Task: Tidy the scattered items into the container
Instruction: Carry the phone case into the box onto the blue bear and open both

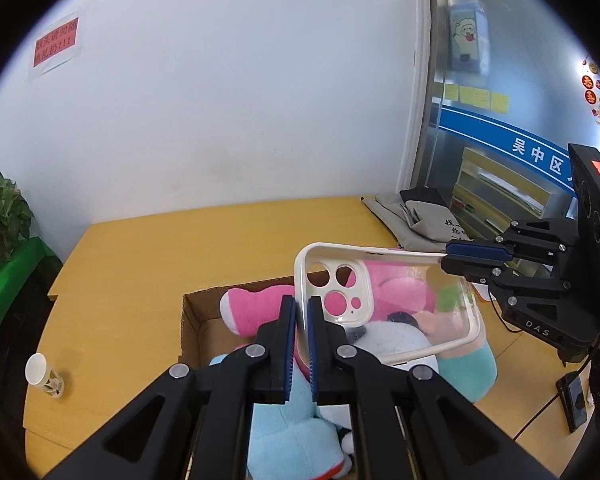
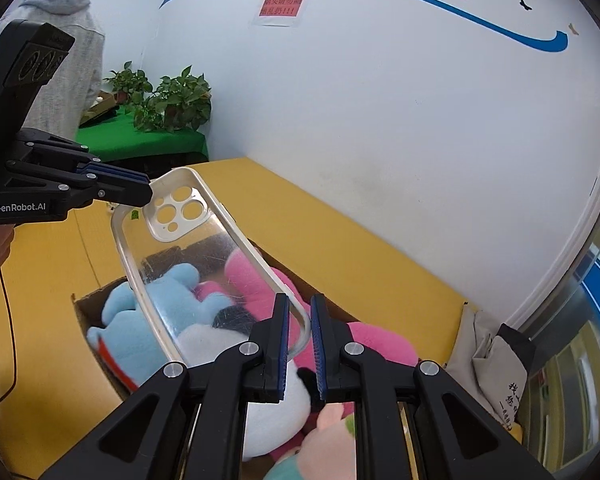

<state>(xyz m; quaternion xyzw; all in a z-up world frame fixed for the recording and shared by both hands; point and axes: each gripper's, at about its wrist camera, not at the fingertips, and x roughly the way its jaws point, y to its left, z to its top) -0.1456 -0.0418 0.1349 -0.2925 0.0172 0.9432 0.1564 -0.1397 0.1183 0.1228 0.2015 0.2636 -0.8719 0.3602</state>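
Holding a clear phone case [image 1: 384, 300] between both grippers, above a cardboard box [image 1: 196, 320] on the yellow table [image 1: 140, 248]. Left gripper [image 1: 301, 308] is clenched on the case's white rim at the camera-cutout end; in the right wrist view the same gripper [image 2: 150, 190] comes in from the left and pinches that end. Right gripper [image 2: 300, 320] is clenched on the rim at the opposite, rounded end; in the left wrist view it [image 1: 444, 258] reaches in from the right and grips the top edge. Case [image 2: 204, 256] is off the table, tilted, spanning from one gripper to the other, with the box right below it.

Box [image 2: 88, 312] is stuffed with plush toys: a pink one [image 1: 256, 308], a light blue one [image 2: 140, 320], a white one [image 1: 396, 344]. A paper cup [image 1: 42, 374] lies on its side on the table left of the box. A grey cloth bag [image 1: 412, 220] sits at the far right table corner. Potted plants [image 2: 172, 100] stand on a green-covered stand [image 2: 140, 140] by the wall. A person in a grey hoodie [image 2: 68, 40] stands far left, back turned.
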